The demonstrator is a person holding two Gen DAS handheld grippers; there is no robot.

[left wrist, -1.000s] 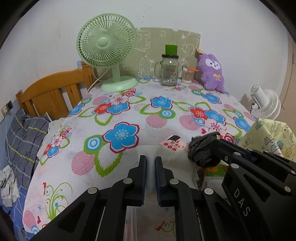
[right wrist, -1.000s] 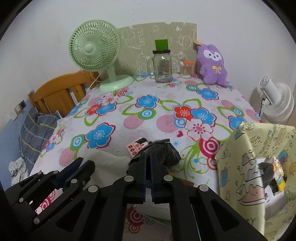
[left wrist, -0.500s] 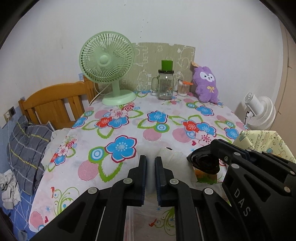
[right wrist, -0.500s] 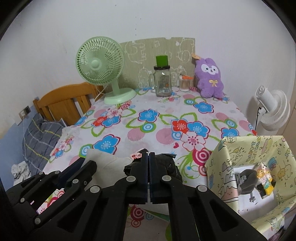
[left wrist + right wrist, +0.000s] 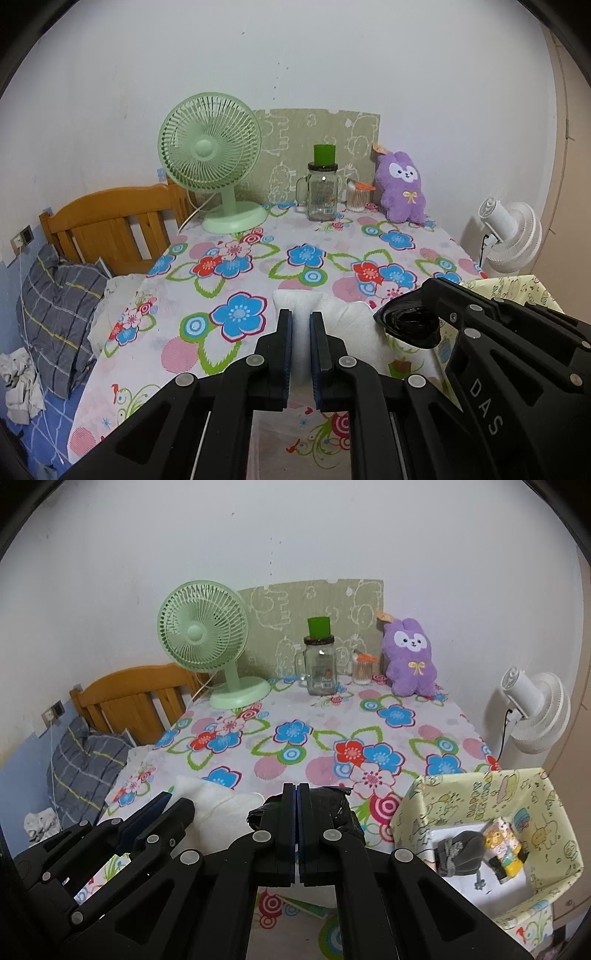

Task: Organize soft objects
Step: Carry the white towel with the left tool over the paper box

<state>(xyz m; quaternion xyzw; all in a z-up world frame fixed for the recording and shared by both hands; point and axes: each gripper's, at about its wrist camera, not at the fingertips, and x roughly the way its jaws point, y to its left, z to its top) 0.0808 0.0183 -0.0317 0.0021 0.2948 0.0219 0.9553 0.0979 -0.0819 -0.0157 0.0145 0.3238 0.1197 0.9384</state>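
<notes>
White cloth (image 5: 301, 332) is pinched in the left gripper (image 5: 301, 325); the right gripper (image 5: 296, 805) is clamped on a black bag (image 5: 328, 808), with the yellow box (image 5: 436, 805) just right, nearer that hand.

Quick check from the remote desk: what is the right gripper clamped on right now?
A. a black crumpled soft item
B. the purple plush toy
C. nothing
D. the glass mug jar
A: the right gripper has its jaws shut on the black crumpled soft item, lifted over the floral tablecloth.
</notes>
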